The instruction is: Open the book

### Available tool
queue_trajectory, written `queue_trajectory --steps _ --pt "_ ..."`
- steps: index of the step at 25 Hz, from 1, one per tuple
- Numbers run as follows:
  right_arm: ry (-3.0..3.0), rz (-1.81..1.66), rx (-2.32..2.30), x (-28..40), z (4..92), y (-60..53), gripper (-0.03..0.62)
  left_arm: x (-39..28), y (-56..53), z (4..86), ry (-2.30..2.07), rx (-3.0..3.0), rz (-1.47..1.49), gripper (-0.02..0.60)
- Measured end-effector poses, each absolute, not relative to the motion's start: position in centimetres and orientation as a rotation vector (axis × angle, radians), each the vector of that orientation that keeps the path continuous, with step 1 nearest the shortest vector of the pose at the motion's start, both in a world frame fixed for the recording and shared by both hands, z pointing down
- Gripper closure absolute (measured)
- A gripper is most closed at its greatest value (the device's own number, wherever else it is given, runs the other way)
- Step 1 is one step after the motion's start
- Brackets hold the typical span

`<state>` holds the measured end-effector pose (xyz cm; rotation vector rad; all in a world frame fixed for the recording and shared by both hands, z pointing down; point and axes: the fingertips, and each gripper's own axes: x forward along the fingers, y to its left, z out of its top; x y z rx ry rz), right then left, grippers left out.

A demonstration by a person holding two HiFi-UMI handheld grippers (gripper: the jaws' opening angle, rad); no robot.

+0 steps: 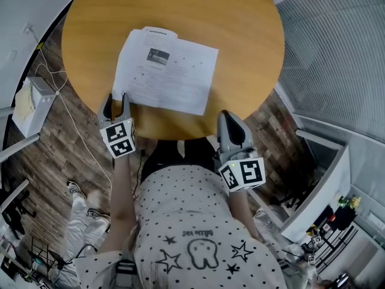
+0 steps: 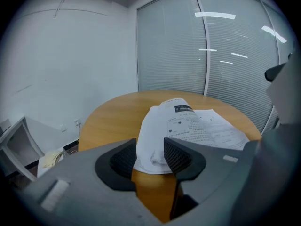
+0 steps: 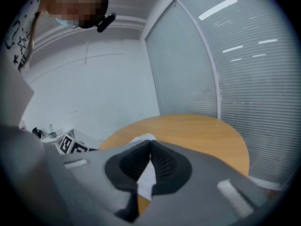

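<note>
The book, a thin white printed booklet (image 1: 165,71), lies flat and spread open on the round wooden table (image 1: 180,11). My left gripper (image 1: 116,96) is at the booklet's near left corner. In the left gripper view its jaws (image 2: 149,157) stand open, and the curled corner of the booklet (image 2: 197,126) lies between the pads without being pinched. My right gripper (image 1: 225,114) hovers at the table's near edge, right of the booklet. It is shut with its tips touching (image 3: 150,142) and nothing in them. A strip of the booklet (image 3: 146,178) shows below its pads.
A glass wall with blinds (image 1: 337,53) curves round the table's right side. A white box (image 1: 30,104) and a cable (image 1: 72,119) lie on the wooden floor at left. A white cabinet (image 1: 319,191) stands at the lower right. A second person's legs (image 1: 81,221) show at the lower left.
</note>
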<state>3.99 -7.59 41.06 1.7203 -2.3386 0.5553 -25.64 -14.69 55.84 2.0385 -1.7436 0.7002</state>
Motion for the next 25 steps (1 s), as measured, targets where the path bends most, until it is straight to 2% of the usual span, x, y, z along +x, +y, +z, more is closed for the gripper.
queue_trajectory --steps 12,16,25 --pt "-2.369 0.497 1.777 4.9 39.1 -8.6 0.589 -22.4 -17.5 47.7 -1.776 2.237 0.514 0.549" --pt "-2.381 0.483 1.79 5.1 38.7 -9.0 0.59 -20.0 -17.9 45.1 -1.739 2.326 0.442 0.571" --pt "-2.401 0.438 1.801 5.4 37.1 -9.1 0.589 -16.7 -17.8 36.8 -1.691 2.554 0.305 0.571"
